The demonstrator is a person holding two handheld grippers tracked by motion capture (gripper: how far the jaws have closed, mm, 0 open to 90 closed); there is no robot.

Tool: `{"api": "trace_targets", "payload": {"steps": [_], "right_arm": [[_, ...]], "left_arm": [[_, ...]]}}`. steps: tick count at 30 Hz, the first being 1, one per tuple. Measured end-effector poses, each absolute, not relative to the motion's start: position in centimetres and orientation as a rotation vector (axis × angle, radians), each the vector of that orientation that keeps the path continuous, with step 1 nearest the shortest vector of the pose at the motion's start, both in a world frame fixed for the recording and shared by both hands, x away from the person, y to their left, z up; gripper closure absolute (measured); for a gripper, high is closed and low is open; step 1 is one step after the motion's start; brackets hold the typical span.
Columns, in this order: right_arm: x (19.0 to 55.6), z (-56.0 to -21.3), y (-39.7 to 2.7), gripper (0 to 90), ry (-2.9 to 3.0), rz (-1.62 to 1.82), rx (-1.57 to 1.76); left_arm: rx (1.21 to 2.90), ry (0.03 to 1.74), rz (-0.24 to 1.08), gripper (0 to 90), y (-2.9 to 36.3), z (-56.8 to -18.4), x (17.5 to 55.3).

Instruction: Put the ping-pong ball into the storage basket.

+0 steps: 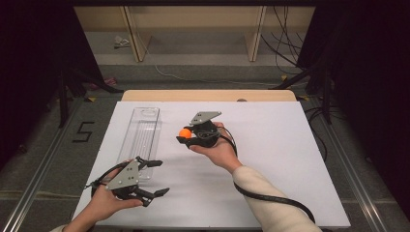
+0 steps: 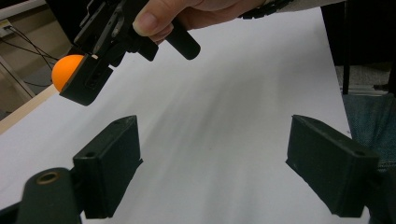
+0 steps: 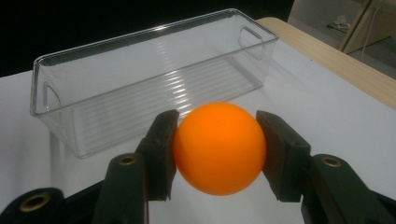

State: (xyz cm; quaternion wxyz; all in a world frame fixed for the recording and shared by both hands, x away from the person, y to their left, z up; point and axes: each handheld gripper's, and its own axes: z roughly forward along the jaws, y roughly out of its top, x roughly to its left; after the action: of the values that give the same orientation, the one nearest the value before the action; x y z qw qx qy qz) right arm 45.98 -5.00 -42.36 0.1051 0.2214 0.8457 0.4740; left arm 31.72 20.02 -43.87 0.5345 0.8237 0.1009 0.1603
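High view: a person works at a white table [image 1: 290, 159] with a two-jaw gripper in each hand.
Ball: one orange ball [image 3: 219, 147], small, round and smooth, held up above the table just to the right of the clear bin [image 1: 141, 137].
Right gripper [image 1: 185, 136]: its jaws are clamped on the ball, one pad on each side at the widest part, as the right gripper view shows.
Left gripper [image 1: 155, 178]: jaws spread wide apart with nothing between them, resting low near the bin's near end.
Bin: one long clear plastic tray with ribbed floor and cut-out handles at the short ends; I can see nothing inside it.
How the ball should handle: it looks like a light, hollow, hard-shelled thing, so I would guess it weighs almost nothing but is slick and quick to squirt out of flat pads.
Where to hold: straight across the middle, as now; a grip above or below the widest part would likely pop it free.
Risk: squeezing hard could dent a thin shell, and once let go it would probably bounce and roll, so the bin's walls matter.
Count: one ball, one bin, two grippers, two hands.
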Motion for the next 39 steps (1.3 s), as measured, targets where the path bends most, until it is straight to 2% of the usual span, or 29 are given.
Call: {"api": "trace_targets", "payload": {"steps": [39], "right_arm": [[46.7, -42.1, -3.4, 51.5, 2.499, 1.393, 0.640]], "left_arm": [[1.965, 0.238, 0.380, 17.1, 20.0, -43.9, 31.7]]}}
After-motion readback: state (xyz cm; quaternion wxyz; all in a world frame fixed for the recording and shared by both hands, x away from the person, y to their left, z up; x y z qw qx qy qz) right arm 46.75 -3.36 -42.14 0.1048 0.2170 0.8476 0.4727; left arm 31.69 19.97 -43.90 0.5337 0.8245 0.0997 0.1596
